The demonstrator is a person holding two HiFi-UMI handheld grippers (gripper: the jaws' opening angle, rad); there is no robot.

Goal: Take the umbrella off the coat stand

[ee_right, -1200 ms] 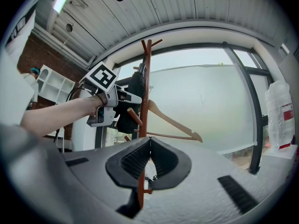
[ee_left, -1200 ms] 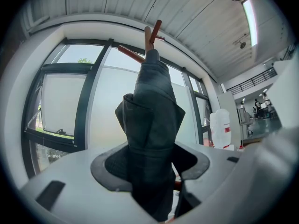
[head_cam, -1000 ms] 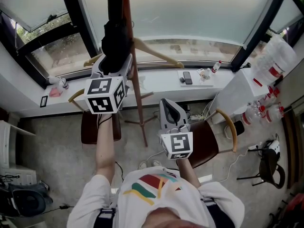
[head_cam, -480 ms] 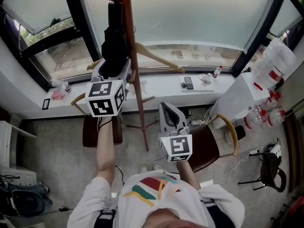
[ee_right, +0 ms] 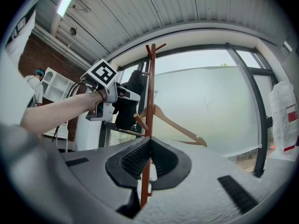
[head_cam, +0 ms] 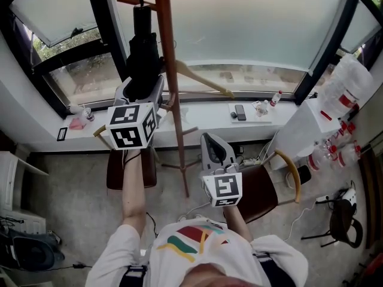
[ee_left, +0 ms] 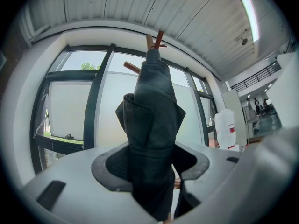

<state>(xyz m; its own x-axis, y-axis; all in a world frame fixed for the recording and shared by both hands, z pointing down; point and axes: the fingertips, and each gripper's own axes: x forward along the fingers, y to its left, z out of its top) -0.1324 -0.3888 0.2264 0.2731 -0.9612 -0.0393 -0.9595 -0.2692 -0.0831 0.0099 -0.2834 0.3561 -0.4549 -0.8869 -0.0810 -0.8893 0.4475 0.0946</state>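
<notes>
Frosted glass window (head_cam: 251,23) fills the background. The black folded fabric umbrella (head_cam: 143,58) is clamped in the left gripper (head_cam: 142,91) jaws, beside the brown wooden coat stand (head_cam: 169,70), near its upper peg. The right gripper (head_cam: 214,151) jaws are pressed together.

This looks like an office workroom, set along a wall of tall dark-framed windows (head_cam: 109,40). Brown chairs (head_cam: 260,187), a wooden coat stand (head_cam: 170,82), stacked water jugs (head_cam: 350,79) and a slatted ceiling with strip lights (ee_left: 250,13) suggest it.
</notes>
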